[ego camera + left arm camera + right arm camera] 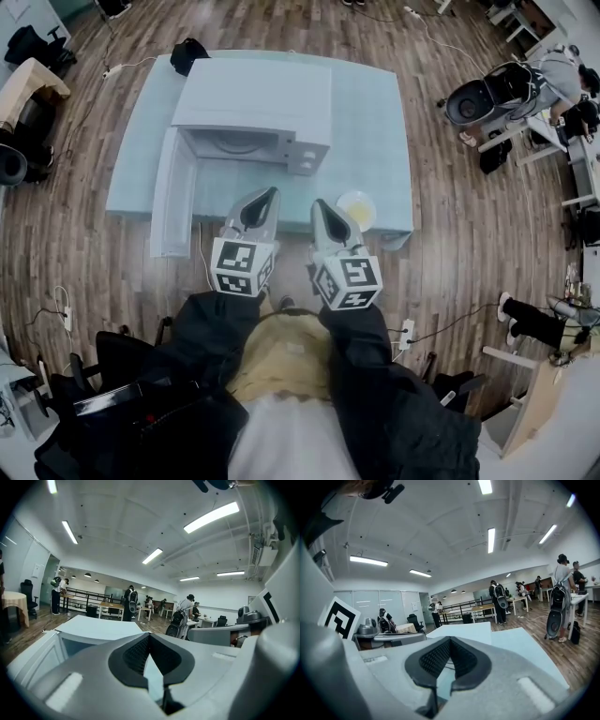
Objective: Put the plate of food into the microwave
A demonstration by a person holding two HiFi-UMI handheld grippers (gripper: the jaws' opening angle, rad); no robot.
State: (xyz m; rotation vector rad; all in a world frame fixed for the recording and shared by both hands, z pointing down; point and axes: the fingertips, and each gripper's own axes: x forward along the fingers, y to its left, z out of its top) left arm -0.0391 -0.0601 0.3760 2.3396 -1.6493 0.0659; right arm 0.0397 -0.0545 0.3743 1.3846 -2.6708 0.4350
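A white microwave [253,103] stands on the pale blue table [375,122], its door [173,192] swung wide open to the left. The cavity shows a glass turntable. A small plate of yellowish food [356,208] sits near the table's front right edge. My left gripper [272,192] hovers at the front edge before the microwave, shut and empty. Beside it, my right gripper [319,202] is also shut and empty, just left of the plate. In the left gripper view the shut jaws [150,634] point over the microwave [93,627]. The right gripper view [450,638] looks across the table [520,644].
A black object [187,54] lies at the table's far left corner. Cables and power strips run over the wooden floor [469,234]. Chairs, desks and several people stand around the room, some at the right [553,84].
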